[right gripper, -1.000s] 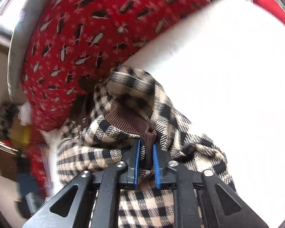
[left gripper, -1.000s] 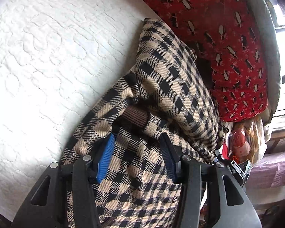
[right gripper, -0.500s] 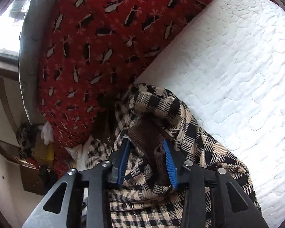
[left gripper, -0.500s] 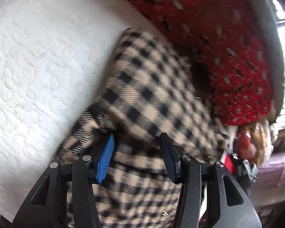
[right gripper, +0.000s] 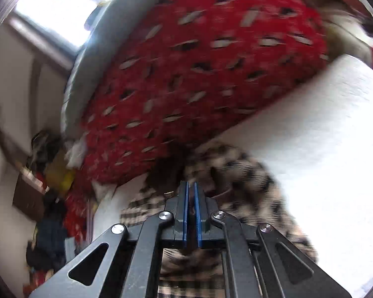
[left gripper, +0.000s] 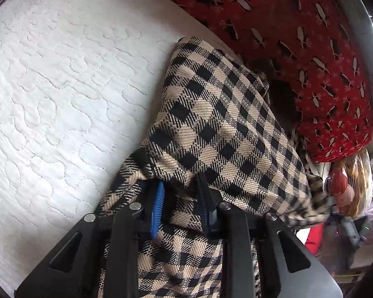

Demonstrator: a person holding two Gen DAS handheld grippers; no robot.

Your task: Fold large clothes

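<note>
A beige-and-black checked garment [left gripper: 218,129] lies bunched on the white quilted mattress [left gripper: 57,104], against a red penguin-print cushion [left gripper: 298,32]. My left gripper [left gripper: 181,206] has its jaws partly closed around a fold of the checked cloth, which fills the gap between the blue pads [left gripper: 158,208]. In the blurred right wrist view the garment [right gripper: 248,173] lies below and ahead of my right gripper [right gripper: 191,198]. Its blue pads [right gripper: 185,213] stand almost together, with only a thin dark sliver between them, and the gripper sits above the cloth.
The red cushion [right gripper: 199,74] leans on a grey headboard edge [right gripper: 87,79] under a bright window [right gripper: 59,7]. A cluttered shelf and piled clothes [right gripper: 47,198] stand beside the bed. Bags and red items [left gripper: 343,186] crowd the bedside.
My right gripper let go of the brown knit cuff, closed its jaws and pulled back and up. My left gripper narrowed its jaws around a fold of the checked cloth.
</note>
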